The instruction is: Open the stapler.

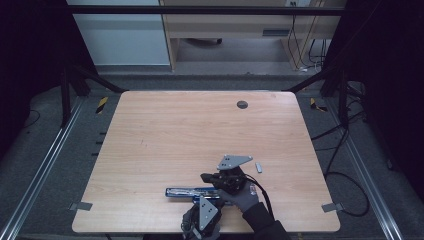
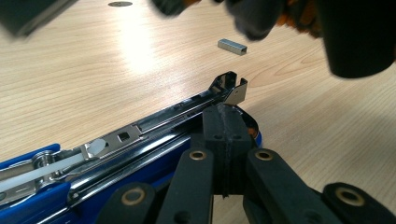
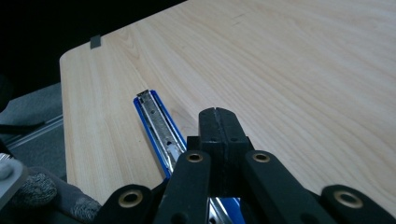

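1. Nearest the high camera, the left hand-held gripper (image 1: 204,207) sits at the near edge of the tabletop (image 1: 165,130). In the left gripper view its jaws stand pressed together with nothing between them, the closed tips resting by the nose end of the stapler (image 2: 140,140); whether they touch it I cannot tell.
2. Just beyond it, the right hand-held gripper (image 1: 207,178), carried in a grey-gloved hand (image 1: 245,196), hangs over the right part of the stapler. In the right gripper view its jaws are likewise closed and empty, pointing along the magazine.
3. Lying flat near the front edge of the tabletop, the stapler is blue-bodied and opened out, with its long bright metal magazine channel (image 3: 159,123) exposed and a pale pusher part (image 2: 95,147) visible toward the hinge.
4. Farther out, a small grey strip of staples (image 1: 259,167) lies alone on the bare wood, near the right hand-held gripper and apart from the stapler.
5. My judgement is that the work in hand is loading the stapler, and that the strip is not yet picked up. To do it well, the right jaws would need to part, take the strip by its long sides and keep it level, so it drops squarely into the channel.
6. Meanwhile the left hand-held gripper should steady the blue body so it cannot slide.
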Action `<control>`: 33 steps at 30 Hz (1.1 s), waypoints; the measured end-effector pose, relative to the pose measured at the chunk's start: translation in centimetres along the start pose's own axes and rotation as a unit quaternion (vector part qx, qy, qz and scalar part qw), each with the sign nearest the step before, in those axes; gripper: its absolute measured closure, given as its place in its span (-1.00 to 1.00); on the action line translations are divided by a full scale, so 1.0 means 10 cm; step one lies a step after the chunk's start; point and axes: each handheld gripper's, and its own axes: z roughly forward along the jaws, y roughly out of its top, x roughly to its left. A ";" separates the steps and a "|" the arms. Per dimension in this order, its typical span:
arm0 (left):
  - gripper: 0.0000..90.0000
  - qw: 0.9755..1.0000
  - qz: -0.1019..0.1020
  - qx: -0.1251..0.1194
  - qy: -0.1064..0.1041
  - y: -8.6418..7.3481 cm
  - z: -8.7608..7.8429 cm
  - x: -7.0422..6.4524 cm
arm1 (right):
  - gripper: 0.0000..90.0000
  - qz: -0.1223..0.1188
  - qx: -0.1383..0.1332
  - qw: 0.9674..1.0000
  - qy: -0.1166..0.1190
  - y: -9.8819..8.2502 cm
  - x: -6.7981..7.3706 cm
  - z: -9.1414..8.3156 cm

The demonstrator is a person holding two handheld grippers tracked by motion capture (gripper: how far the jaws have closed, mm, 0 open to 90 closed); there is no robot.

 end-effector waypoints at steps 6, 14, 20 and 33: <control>1.00 1.000 0.003 0.006 -0.005 0.01 -0.01 0.00 | 1.00 0.004 -0.019 1.000 -0.017 -0.02 -0.06 -0.18; 0.94 1.000 0.002 0.013 -0.020 0.07 -0.07 0.03 | 0.88 0.014 -0.033 0.999 -0.040 -0.10 -0.14 -0.38; 0.86 0.999 0.006 0.013 -0.038 0.22 -0.15 0.10 | 0.72 0.025 -0.046 0.997 -0.062 -0.16 -0.20 -0.58; 0.70 0.997 0.039 0.028 -0.059 0.68 -0.24 0.41 | 0.39 0.034 -0.065 0.989 -0.128 -0.30 -0.36 -0.93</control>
